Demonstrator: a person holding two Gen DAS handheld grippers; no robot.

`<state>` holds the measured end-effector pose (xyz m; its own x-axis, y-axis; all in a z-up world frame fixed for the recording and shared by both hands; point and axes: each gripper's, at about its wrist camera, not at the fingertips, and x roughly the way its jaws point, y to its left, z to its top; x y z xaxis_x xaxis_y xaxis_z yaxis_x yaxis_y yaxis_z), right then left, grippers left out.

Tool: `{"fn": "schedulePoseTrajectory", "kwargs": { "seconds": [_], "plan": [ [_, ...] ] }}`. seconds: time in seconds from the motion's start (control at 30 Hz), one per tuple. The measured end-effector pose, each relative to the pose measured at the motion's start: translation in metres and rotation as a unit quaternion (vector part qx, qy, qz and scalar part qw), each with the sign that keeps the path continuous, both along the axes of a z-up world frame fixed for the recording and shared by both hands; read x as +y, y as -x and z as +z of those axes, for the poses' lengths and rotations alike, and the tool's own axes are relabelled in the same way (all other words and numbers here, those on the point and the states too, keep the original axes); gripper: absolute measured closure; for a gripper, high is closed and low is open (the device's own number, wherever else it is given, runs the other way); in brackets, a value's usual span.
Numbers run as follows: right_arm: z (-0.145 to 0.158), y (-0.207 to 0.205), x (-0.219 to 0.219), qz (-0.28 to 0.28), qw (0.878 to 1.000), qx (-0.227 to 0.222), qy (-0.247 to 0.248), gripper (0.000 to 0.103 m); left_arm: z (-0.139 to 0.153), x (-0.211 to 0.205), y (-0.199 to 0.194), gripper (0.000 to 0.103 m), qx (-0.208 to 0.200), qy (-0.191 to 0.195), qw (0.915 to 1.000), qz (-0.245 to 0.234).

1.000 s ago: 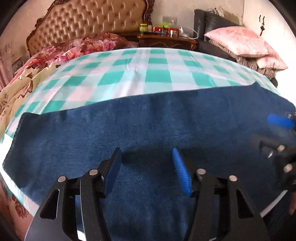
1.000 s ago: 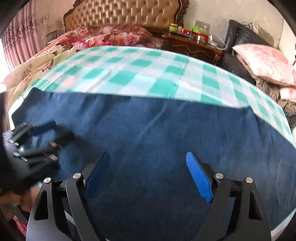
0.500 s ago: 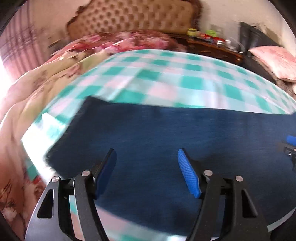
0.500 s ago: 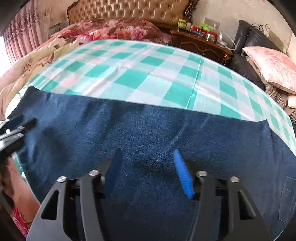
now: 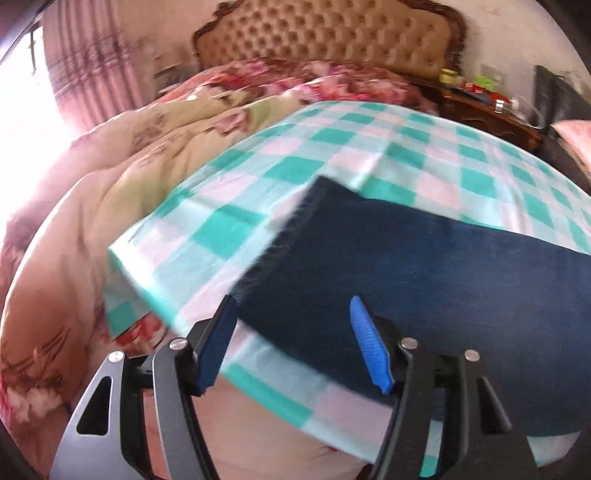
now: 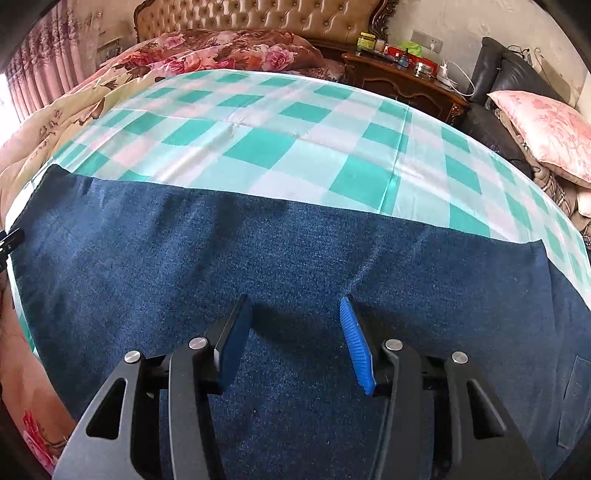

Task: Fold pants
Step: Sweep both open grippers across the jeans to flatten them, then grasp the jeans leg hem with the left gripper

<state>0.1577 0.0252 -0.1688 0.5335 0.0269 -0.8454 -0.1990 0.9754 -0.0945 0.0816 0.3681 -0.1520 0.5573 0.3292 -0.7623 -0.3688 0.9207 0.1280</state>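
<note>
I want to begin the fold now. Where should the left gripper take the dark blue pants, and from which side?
Probably the near corner of the hem end of the pants, approached by the left gripper from outside that end: there the flat cloth offers a free edge to pinch.

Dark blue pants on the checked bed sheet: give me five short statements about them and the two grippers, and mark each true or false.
1. The dark blue pants lie flat on the green and white checked sheet. True.
2. The left gripper is clamped on a pink pillow. False: its jaws stand apart over the pants' end.
3. The right gripper hangs over the pants with its jaws apart. True.
4. The pants are red. False: dark blue.
5. A padded tan headboard stands behind the bed. True.
</note>
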Motion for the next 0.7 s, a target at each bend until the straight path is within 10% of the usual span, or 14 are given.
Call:
{"fn": "schedulePoseTrajectory", "kwargs": {
  "seconds": [0.27,0.43,0.7],
  "plan": [
    [0.015,-0.014,-0.003,-0.005,1.0,-0.028,-0.01,0.054,0.002,0.04,0.035,0.038,-0.018,0.044,0.9966,0.068],
    [0.005,-0.045,-0.013,-0.028,1.0,-0.01,0.003,0.054,0.01,0.06,0.066,0.043,-0.072,0.145,0.9838,0.076],
    [0.016,-0.052,-0.024,-0.054,0.998,-0.021,-0.019,0.051,0.002,0.041,0.065,0.055,-0.08,0.175,0.9812,0.012]
  ]
}}
